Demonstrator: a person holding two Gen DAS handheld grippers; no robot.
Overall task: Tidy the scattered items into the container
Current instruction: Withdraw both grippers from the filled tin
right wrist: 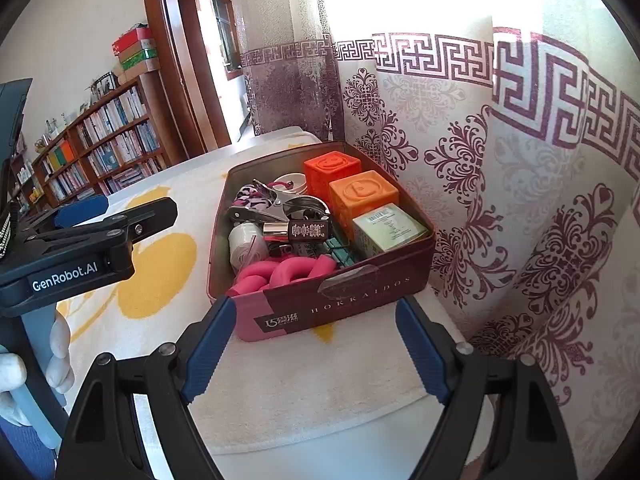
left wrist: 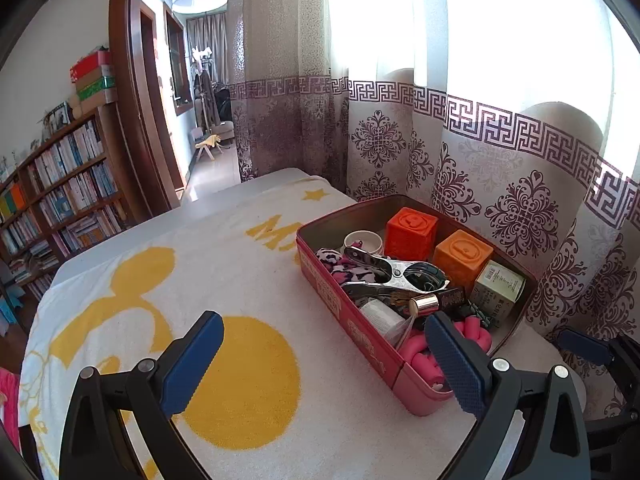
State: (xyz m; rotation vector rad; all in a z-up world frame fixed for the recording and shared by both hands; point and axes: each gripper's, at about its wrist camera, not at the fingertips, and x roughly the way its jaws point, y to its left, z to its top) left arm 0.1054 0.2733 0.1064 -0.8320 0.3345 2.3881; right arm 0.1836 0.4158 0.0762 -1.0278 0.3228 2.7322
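A dark red tin box (left wrist: 344, 312) (right wrist: 344, 304) stands on a towel-covered table by the curtain. It holds two orange cubes (left wrist: 412, 232) (right wrist: 362, 194), a metal clamp (left wrist: 384, 272) (right wrist: 280, 204), a pink chain (left wrist: 416, 350) (right wrist: 280, 272), a green carton (left wrist: 498, 286) (right wrist: 386, 226), a small dark bottle (right wrist: 300, 232) and a white roll (right wrist: 244, 244). My left gripper (left wrist: 324, 364) is open and empty, its right finger in front of the box's near corner. My right gripper (right wrist: 316, 348) is open and empty, just in front of the box's near wall.
The white towel with yellow print (left wrist: 224, 320) (right wrist: 160, 272) covers the table. The patterned curtain (left wrist: 500, 184) (right wrist: 520, 200) hangs right behind the box. A bookshelf (left wrist: 60, 200) and a doorway (left wrist: 188, 92) lie far left. The left gripper's body (right wrist: 80, 240) shows at left.
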